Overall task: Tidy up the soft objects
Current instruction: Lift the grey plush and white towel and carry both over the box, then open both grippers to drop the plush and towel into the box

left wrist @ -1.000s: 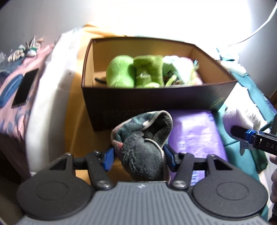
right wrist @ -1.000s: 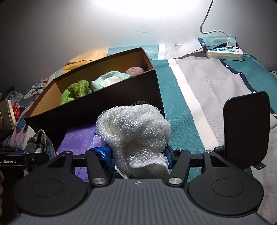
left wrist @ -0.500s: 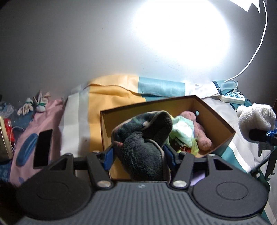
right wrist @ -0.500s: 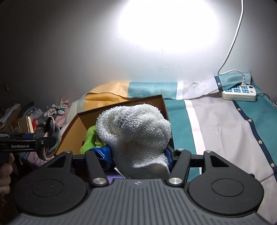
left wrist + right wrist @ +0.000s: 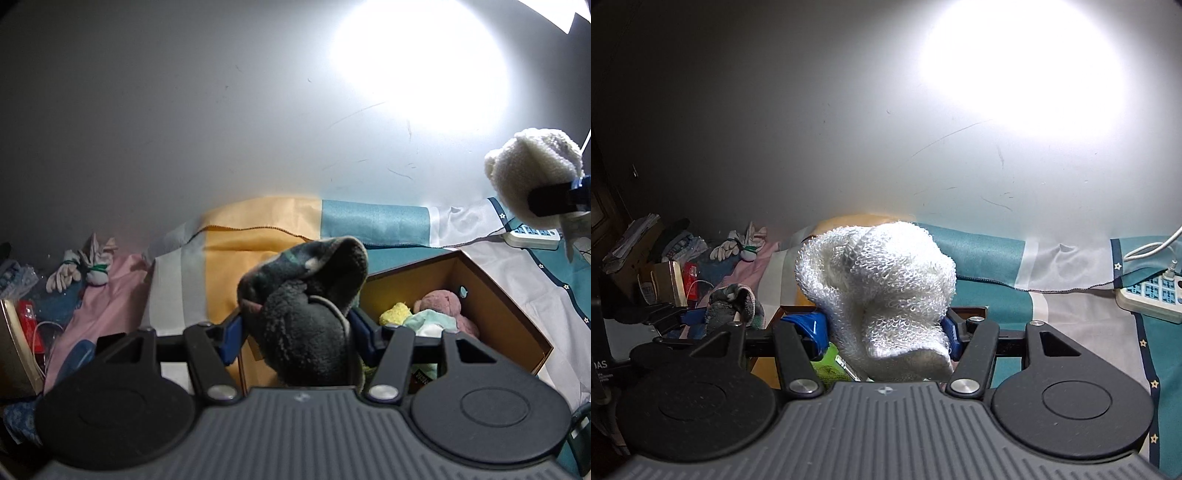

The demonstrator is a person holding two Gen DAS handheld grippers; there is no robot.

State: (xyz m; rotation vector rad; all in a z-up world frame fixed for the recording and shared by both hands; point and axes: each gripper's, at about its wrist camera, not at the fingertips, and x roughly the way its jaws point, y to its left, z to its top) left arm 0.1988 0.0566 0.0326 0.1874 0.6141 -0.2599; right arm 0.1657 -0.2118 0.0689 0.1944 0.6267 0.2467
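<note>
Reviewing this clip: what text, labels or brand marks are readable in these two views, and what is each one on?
"DAS": cut-off white letters on the left hand-held gripper, at the left edge of the right wrist view.
White print on a dark label inside the cardboard box: too small to read.
Markings on the power strip: too blurred to read.
Red packet beside the bedding: no legible text.

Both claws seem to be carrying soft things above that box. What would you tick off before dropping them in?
1. Left gripper clamped on the dark sock: ok.
2. Right gripper clamped on the white cloth: ok.
3. Box open on top: ok.
4. Free space among the toys inside: cannot tell, partly hidden.
5. Sock directly over the box: cannot tell.
6. Grippers apart from each other: ok.
</note>
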